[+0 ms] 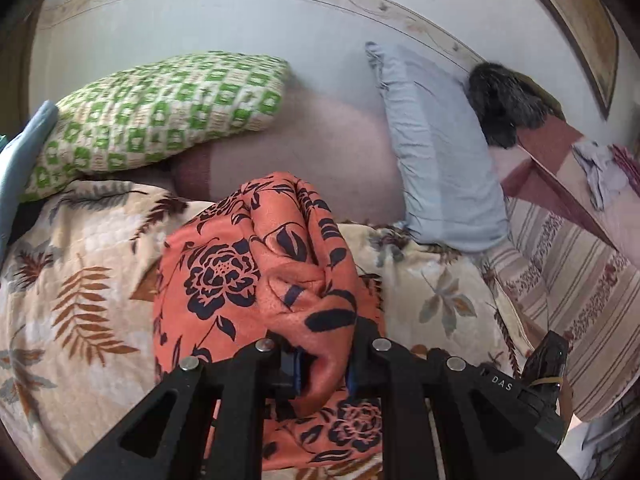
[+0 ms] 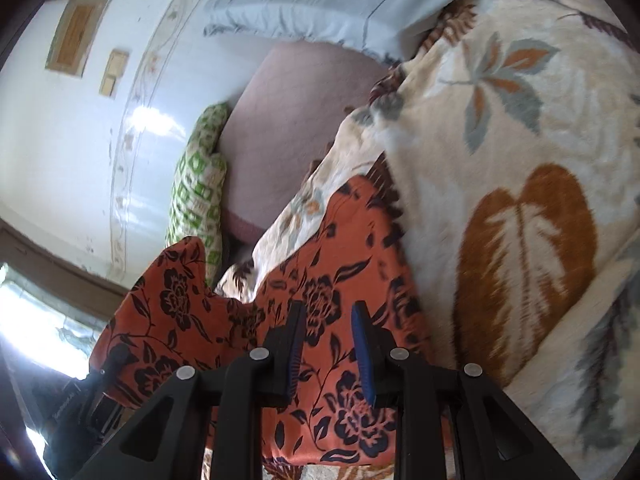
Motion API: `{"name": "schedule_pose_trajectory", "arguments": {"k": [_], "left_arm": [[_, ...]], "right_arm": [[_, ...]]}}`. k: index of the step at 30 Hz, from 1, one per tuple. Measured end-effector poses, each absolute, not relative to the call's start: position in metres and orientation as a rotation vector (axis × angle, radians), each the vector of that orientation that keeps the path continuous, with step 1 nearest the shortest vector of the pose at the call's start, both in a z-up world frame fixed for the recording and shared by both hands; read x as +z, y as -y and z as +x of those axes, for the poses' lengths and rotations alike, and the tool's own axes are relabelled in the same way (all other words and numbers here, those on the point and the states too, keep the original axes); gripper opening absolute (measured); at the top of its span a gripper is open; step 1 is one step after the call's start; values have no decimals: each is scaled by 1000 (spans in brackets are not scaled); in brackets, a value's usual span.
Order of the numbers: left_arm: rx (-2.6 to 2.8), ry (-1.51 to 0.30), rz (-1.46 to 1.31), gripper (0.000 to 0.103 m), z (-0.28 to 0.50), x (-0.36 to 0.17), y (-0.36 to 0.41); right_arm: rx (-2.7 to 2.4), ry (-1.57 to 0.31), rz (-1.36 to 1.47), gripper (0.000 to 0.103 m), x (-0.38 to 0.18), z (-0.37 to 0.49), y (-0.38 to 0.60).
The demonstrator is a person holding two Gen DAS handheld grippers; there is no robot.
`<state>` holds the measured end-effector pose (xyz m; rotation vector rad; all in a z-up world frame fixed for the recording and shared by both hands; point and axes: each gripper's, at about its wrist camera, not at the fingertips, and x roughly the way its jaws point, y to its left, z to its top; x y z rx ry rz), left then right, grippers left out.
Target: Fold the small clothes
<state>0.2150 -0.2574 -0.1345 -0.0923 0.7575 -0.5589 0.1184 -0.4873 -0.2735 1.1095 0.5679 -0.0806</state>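
Cloth fills the middle of both views: an orange garment [image 1: 256, 280] printed with black roses, lying on a cream blanket [image 1: 80, 272] patterned with brown and grey leaves. In the left wrist view the left gripper [image 1: 324, 376] is clamped on a bunched fold of the garment, the fabric squeezed between its blue pads and rising in a ridge toward twelve o'clock. At ten o'clock from the garment sits a green-and-white checked pillow [image 1: 160, 112]; at two o'clock a pale blue pillow [image 1: 436, 160] leans against the white wall. A striped bedsheet [image 1: 580, 280] runs off at three o'clock, and the tip of another black tool shows at four o'clock.

In the right wrist view the right gripper [image 2: 326, 356] has its jaws apart, hovering over the spread orange cloth; no fabric is pinched between the blue pads [image 2: 362, 352]. One flap of the garment stands lifted at nine o'clock. The blanket's big brown leaf lies at three o'clock.
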Motion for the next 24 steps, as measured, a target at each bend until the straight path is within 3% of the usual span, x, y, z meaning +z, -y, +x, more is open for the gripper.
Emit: {"name": "schedule_pose_trajectory", "arguments": {"k": [4, 8, 9, 13, 19, 24], "left_arm": [[-641, -870, 1, 16, 193, -193, 336], [-606, -1050, 26, 17, 188, -265, 355], [-615, -1024, 34, 18, 184, -265, 356], [-734, -1049, 31, 50, 177, -239, 352], [-721, -913, 56, 56, 169, -186, 297], [-461, -872, 68, 59, 201, -180, 232]], "right_arm": [[-132, -509, 1206, 27, -280, 95, 528], [-160, -483, 1248, 27, -285, 82, 552], [-164, -485, 1254, 27, -286, 81, 555], [-156, -538, 1244, 27, -286, 89, 561], [-114, -528, 1187, 27, -275, 93, 549], [143, -519, 1144, 27, -258, 122, 506]]}}
